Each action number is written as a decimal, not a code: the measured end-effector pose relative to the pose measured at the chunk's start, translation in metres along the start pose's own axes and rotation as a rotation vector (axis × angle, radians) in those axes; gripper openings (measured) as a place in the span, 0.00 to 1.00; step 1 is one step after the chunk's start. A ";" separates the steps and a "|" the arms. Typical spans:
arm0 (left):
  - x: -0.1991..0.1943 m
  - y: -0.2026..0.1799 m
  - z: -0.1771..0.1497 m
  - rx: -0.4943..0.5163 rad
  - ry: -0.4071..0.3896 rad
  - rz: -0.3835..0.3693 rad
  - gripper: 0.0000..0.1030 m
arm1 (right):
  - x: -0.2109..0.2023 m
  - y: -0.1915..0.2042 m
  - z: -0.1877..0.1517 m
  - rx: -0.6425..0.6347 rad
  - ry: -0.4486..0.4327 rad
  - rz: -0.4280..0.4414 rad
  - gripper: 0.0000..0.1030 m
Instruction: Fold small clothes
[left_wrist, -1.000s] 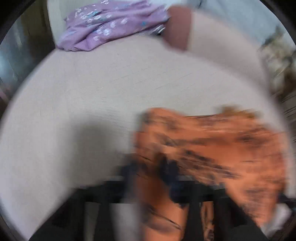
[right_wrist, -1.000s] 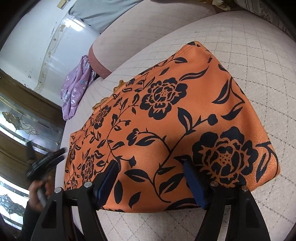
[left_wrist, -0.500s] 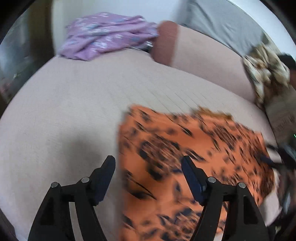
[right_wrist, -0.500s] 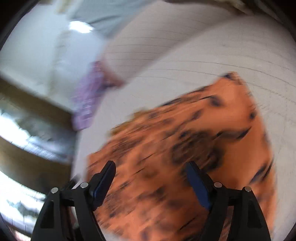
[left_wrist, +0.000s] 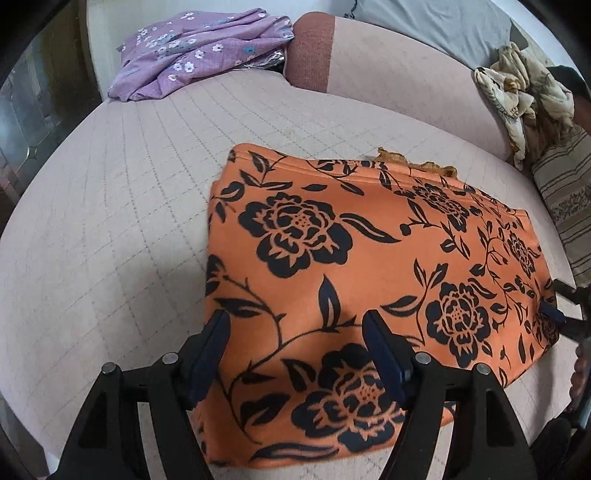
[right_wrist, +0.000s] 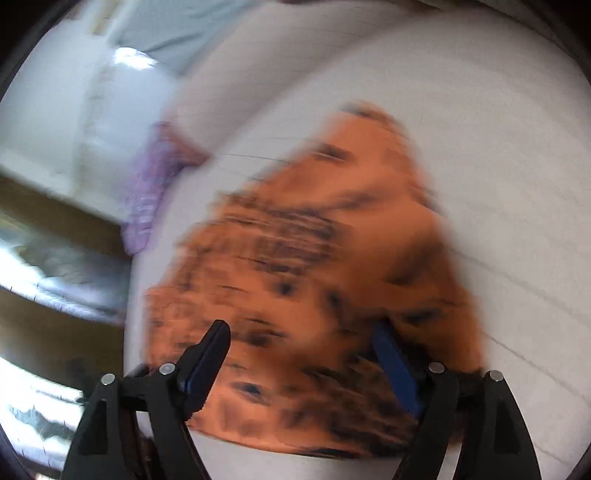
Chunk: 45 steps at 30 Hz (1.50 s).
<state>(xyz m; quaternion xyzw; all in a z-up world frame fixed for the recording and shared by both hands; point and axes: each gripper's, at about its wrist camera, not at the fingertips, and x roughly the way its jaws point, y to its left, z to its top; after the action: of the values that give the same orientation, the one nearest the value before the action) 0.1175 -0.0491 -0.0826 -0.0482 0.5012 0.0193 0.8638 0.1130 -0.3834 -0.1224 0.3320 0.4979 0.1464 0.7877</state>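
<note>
An orange cloth with black flowers (left_wrist: 351, 280) lies folded flat on the pale quilted cushion (left_wrist: 110, 221). My left gripper (left_wrist: 295, 339) is open and empty, its fingers above the cloth's near left edge. In the right wrist view the same cloth (right_wrist: 314, 258) is blurred by motion. My right gripper (right_wrist: 303, 343) is open just above the cloth's near edge. The right gripper's tip also shows in the left wrist view (left_wrist: 554, 314) at the cloth's right edge.
A purple flowered garment (left_wrist: 199, 48) lies crumpled at the back left of the cushion. A cream patterned cloth (left_wrist: 517, 88) hangs over the backrest at the right, beside a striped pillow (left_wrist: 565, 192). A dark wooden frame stands to the left.
The left gripper has let go of the orange cloth, opened and drawn back; the cloth now lies flat. The right view has swung and blurred; its gripper stays open.
</note>
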 end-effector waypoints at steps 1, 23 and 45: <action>-0.005 0.000 -0.001 -0.003 -0.008 0.000 0.72 | -0.012 -0.006 -0.004 0.061 -0.050 0.028 0.75; -0.078 -0.008 -0.028 0.043 -0.126 0.037 0.78 | -0.063 -0.018 -0.094 0.127 -0.117 -0.018 0.82; -0.046 -0.051 -0.032 0.127 -0.067 0.066 0.78 | -0.046 -0.039 -0.047 0.314 -0.191 0.062 0.87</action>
<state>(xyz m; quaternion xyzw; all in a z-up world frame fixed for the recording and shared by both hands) 0.0713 -0.1027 -0.0553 0.0239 0.4736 0.0174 0.8802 0.0463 -0.4203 -0.1299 0.4784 0.4271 0.0587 0.7650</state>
